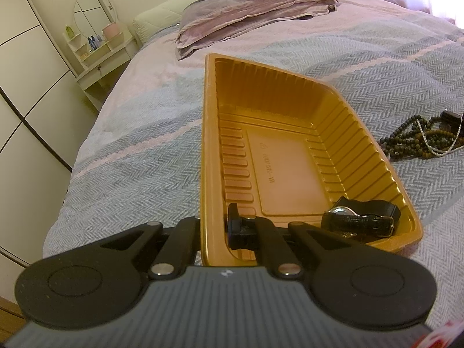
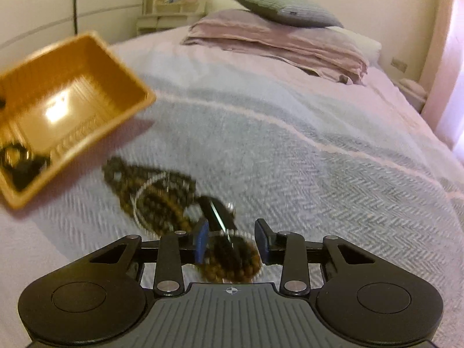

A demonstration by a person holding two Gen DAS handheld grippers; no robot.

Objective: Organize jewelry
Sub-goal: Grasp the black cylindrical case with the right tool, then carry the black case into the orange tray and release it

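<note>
Beads (image 2: pixel 162 200) lie heaped on the bed (image 2: pixel 319 159), directly beneath the right gripper (image 2: pixel 232 239), fingers spread astride the pile's near end. Left gripper (image 1: pixel 213 229) pinches the gold tray's (image 1: pixel 333 92) near-left rim; a watch (image 1: pixel 359 217) sits inside.

The left gripper (image 1: pixel 213 229) is clamping its two fingers closed on something thin. The right gripper (image 2: pixel 232 239) is hanging low, its fingers standing parted.
</note>
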